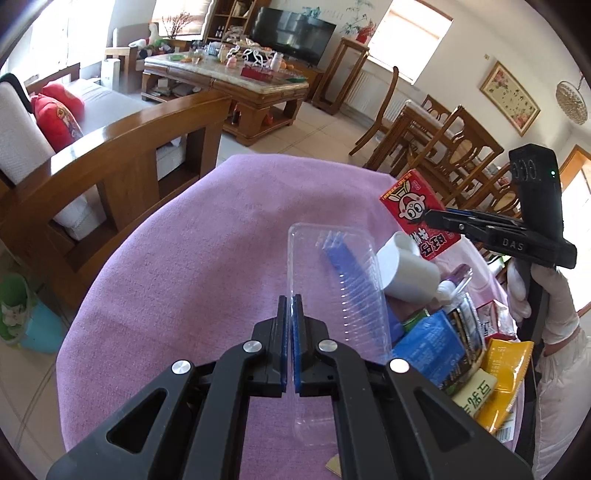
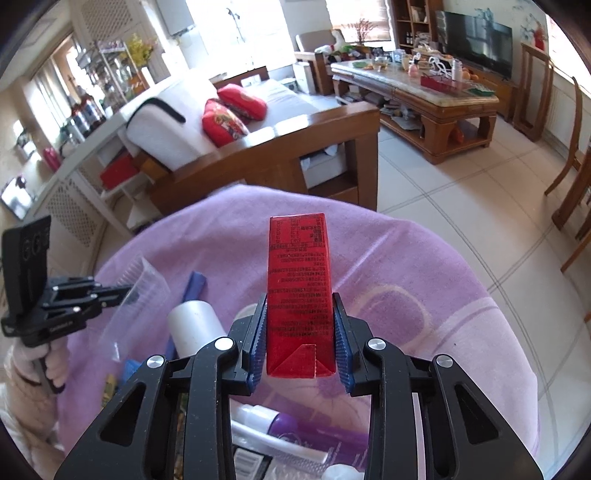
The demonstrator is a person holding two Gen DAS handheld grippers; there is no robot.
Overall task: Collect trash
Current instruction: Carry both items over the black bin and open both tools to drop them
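Clear plastic first: the left gripper (image 1: 291, 306) has its blue pads squeezed nearly together on the rim of a see-through plastic tray (image 1: 332, 280), which tilts up off the purple cloth (image 1: 166, 277). A blue comb-looking thing (image 1: 343, 258) shows through the tray, can't tell if it's inside or just behind it.

Over on the right wrist view, the right gripper (image 2: 300, 332) is clamped on a red drink carton (image 2: 299, 288), pads pressed against both long sides, carton sticking straight out along the fingers with its folded end closest to the camera. From the left camera you can see the carton's front with a cartoon face, held up in the air above the pile.

Just past the tray there's a white cylinder (image 1: 402, 269) lying on its side, and right of it a heap of trash: a blue packet (image 1: 428, 339), a yellow snack bag (image 1: 506, 373), and a purple bottle with a white cap (image 2: 295, 428) that sits right under the right gripper.

Everything sits on that purple cloth covering a roundish table. Further back there's a wooden sofa (image 1: 122, 155) with red cushions (image 1: 59, 114), then a cluttered wooden coffee table (image 1: 229, 81), and a TV (image 1: 291, 33) against the far wall. Dining chairs (image 1: 443, 144) are off to the right.
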